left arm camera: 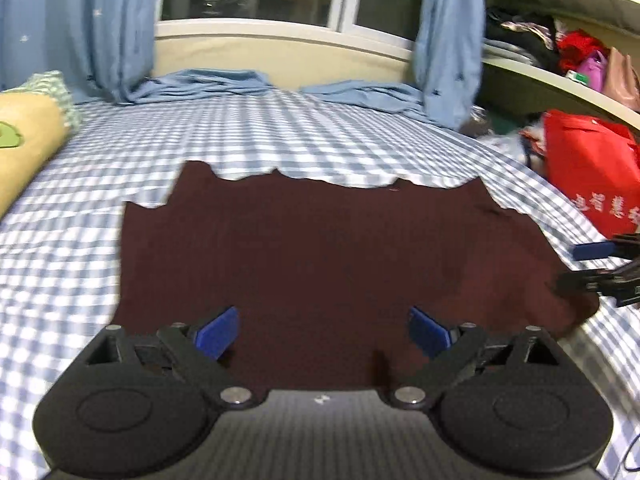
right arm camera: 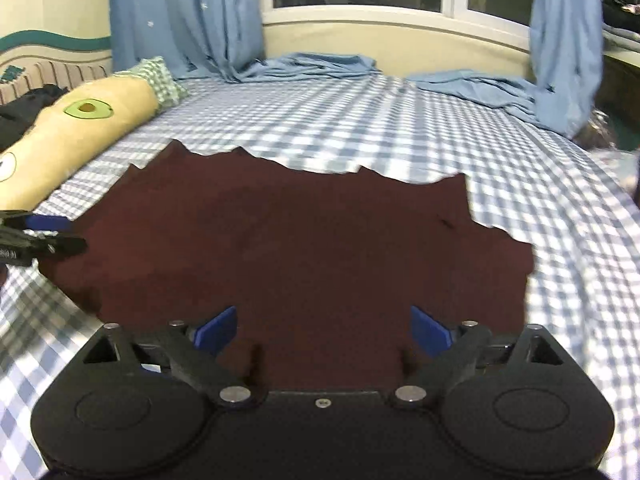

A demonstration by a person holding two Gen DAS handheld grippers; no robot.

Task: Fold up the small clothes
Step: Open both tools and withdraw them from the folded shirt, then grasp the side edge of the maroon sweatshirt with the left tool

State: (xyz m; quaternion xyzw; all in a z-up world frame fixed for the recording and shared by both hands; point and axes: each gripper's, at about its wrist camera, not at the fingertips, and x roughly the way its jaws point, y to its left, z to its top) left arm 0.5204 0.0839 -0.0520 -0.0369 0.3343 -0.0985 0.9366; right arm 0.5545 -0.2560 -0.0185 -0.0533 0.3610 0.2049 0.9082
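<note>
— Dark maroon knit garment [left arm camera: 320, 248] lies spread flat on the blue-checked bed sheet [left arm camera: 280, 140]; my left tool [left arm camera: 323, 332] and right tool [right arm camera: 323, 330] hover over its near edge, both spread apart, empty.

— Risk?

— Pinching sheet along with cloth, or uneven grabs skewing the fold.

Checked bedsheet [left arm camera: 280, 132], avocado pillow [right arm camera: 80, 128], curtains [right arm camera: 188, 16]

Red bag [left arm camera: 592, 168] bears white characters (too blurred to read).

Both tools: black frames w/ blue pads [left arm camera: 218, 334], silver screws [right arm camera: 236, 393].
</note>
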